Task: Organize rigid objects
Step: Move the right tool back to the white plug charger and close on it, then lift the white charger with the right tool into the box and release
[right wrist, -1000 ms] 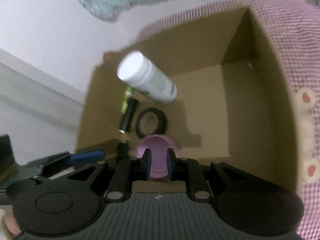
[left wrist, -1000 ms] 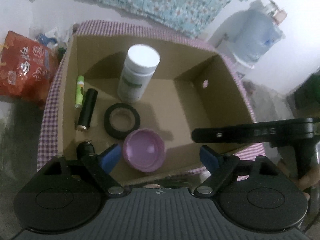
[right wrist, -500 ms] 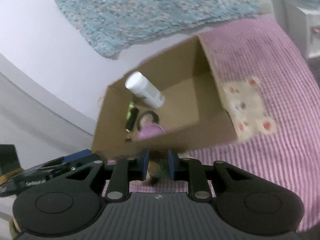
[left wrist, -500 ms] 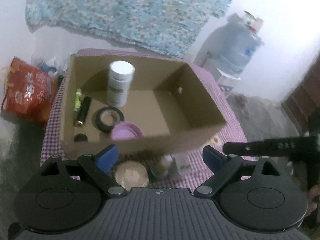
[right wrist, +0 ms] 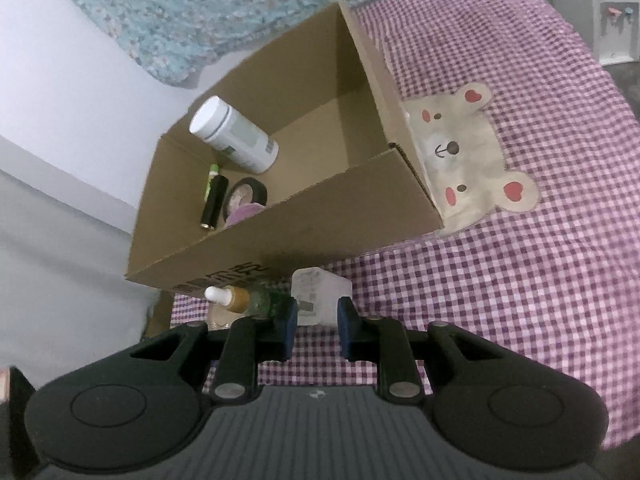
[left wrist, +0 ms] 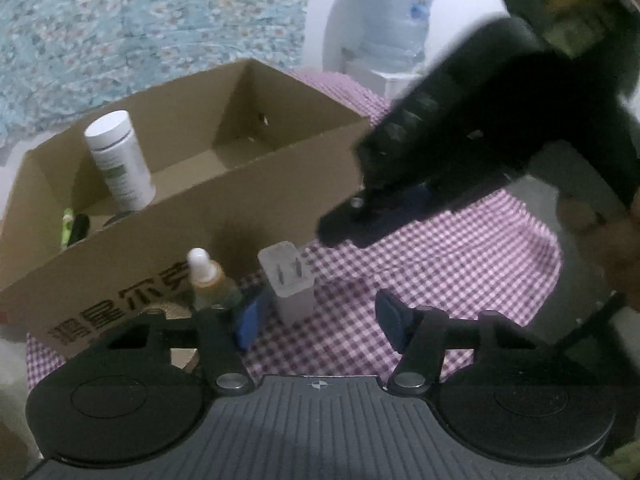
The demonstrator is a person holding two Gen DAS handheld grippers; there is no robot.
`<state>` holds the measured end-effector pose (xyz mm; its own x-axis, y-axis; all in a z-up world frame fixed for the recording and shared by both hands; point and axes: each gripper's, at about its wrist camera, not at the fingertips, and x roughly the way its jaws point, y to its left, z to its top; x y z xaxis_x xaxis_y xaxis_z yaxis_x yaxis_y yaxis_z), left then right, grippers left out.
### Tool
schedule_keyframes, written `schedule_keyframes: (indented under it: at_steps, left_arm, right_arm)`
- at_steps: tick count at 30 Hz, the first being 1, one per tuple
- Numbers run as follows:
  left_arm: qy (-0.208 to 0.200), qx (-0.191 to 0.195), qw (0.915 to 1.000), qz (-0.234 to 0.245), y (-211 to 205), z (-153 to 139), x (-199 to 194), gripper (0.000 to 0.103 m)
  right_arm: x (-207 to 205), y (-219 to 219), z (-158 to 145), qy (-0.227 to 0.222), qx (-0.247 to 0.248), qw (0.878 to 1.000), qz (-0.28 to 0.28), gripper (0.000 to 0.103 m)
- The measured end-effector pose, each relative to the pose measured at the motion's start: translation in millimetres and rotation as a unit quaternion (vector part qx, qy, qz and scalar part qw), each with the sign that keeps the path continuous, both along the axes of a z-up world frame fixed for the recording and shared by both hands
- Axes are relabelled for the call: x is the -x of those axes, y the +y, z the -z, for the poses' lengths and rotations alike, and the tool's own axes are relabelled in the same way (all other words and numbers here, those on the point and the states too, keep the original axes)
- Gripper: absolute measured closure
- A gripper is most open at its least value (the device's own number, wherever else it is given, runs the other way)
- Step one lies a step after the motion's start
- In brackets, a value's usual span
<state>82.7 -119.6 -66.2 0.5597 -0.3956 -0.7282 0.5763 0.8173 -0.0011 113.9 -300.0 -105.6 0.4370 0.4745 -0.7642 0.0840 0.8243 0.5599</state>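
Your right gripper (right wrist: 317,317) stood open around the white charger (right wrist: 320,295); dropper bottle (right wrist: 240,298) crowded its left finger, your left gripper (left wrist: 320,320) gaped wide

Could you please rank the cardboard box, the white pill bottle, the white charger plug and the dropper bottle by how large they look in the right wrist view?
1. cardboard box
2. white pill bottle
3. white charger plug and dropper bottle: they look about alike, both partly hidden by the gripper fingers, so unranked.
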Motion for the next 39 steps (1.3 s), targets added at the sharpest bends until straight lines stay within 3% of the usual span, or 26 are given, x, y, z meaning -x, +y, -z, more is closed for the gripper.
schedule_keyframes:
  at_steps: [5, 9, 17, 21, 39]
  left_arm:
    - [0.023, -0.006, 0.9995, -0.019, -0.2, 13.1, -12.2, 0.061]
    - [0.032, -0.011, 0.9989, -0.032, 4.4, 19.8, -20.0, 0.067]
    - [0.030, -0.022, 0.9980, -0.052, 2.7, 29.4, -26.3, 0.073]
    - [0.035, -0.016, 0.9979, -0.052, 3.2, 32.3, -28.2, 0.075]
    - [0.044, -0.029, 0.9974, -0.051, -9.1, 35.5, -27.4, 0.073]
  right_arm:
    - [-17.3, 8.6, 10.1, 0.015, 0.007, 1.000, -0.014, 0.077]
    - [-27.5, 16.5, 14.3, 0.019, 0.018, 0.999, -0.024, 0.057]
    - [-46.3, 28.6, 31.4, 0.038, 0.038, 0.998, -0.040, 0.057]
    - [-51.2, 30.6, 38.3, 0.046, 0.021, 0.998, -0.039, 0.057]
    - [-59.3, 37.4, 43.4, 0.061, 0.030, 0.997, -0.038, 0.057]
